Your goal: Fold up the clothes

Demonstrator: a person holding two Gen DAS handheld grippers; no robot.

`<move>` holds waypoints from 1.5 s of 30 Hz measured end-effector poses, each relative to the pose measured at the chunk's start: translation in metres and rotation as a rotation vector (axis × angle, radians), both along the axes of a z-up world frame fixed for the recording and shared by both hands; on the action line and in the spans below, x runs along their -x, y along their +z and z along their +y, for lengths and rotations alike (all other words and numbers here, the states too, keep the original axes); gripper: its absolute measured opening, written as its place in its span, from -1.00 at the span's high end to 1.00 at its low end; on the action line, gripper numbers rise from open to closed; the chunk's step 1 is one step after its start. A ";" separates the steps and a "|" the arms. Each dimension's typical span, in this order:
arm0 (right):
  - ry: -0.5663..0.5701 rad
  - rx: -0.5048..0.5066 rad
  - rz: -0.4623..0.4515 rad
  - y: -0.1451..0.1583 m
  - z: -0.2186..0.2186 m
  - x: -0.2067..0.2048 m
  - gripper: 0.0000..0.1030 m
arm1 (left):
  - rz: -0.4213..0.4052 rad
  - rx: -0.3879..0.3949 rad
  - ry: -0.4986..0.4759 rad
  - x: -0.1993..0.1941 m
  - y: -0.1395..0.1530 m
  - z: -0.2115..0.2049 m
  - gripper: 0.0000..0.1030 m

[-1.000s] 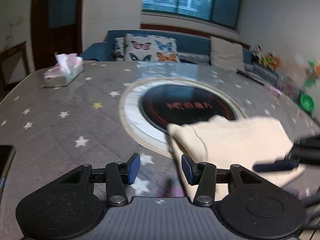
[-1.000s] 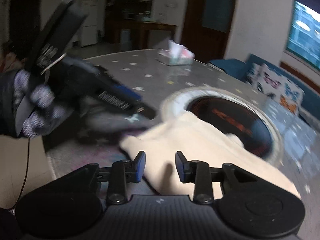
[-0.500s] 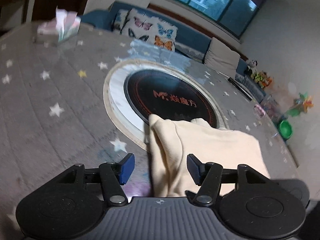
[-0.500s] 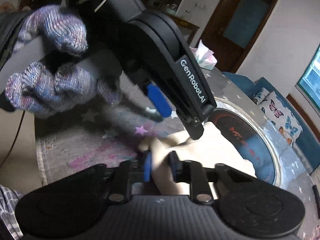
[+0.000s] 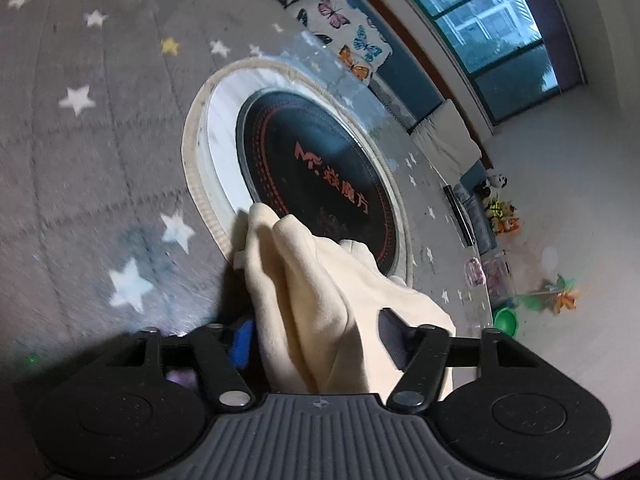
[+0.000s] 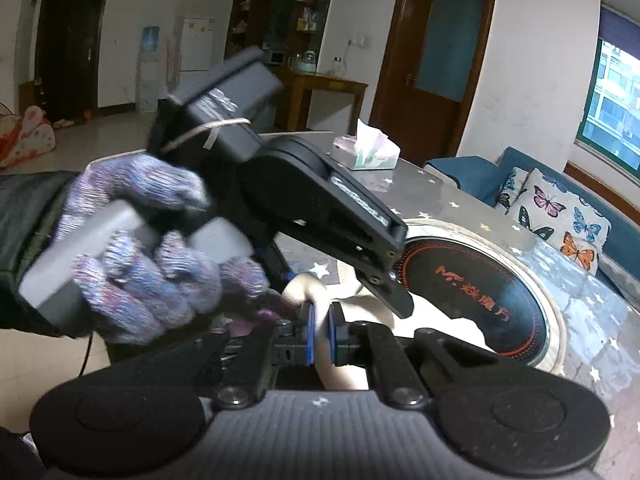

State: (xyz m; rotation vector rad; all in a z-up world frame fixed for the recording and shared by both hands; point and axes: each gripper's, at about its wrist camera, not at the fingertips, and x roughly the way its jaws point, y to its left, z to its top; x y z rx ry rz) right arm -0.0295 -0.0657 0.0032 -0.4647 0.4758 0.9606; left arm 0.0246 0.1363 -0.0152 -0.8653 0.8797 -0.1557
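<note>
White walls ring the room. A blue sofa (image 6: pixel 568 184) with butterfly cushions (image 6: pixel 560 216) sits at three o'clock under a large window (image 6: pixel 616 104). A brown door (image 6: pixel 440 60) stands at one o'clock, dark shelving (image 6: pixel 288 20) at twelve, pale tiled floor (image 6: pixel 92 140) at ten.

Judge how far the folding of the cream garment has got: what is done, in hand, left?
Done: the cream garment is bunched, partly doubled beside the cooktop. In hand: the right gripper pinches its edge; the left gripper, fingers apart, straddles a thick fold. Left: no flat, finished fold shows yet.
</note>
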 end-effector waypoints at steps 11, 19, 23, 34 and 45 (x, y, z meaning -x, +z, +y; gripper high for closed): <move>-0.108 -0.055 0.110 0.003 -0.050 -0.028 0.72 | 0.013 -0.003 0.014 0.000 -0.010 -0.001 0.64; -0.460 -0.089 0.172 -0.010 -0.126 -0.095 0.72 | 0.009 -0.030 0.013 0.000 -0.009 -0.005 0.64; -0.529 -0.106 0.225 -0.023 -0.147 -0.114 0.75 | 0.010 -0.041 0.012 0.000 -0.008 -0.006 0.64; -0.698 -0.205 0.274 -0.031 -0.180 -0.136 0.53 | 0.014 -0.076 0.005 -0.002 -0.005 -0.009 0.64; -0.706 -0.334 0.361 -0.041 -0.193 -0.140 0.84 | -0.017 -0.153 -0.010 -0.006 0.012 -0.022 0.64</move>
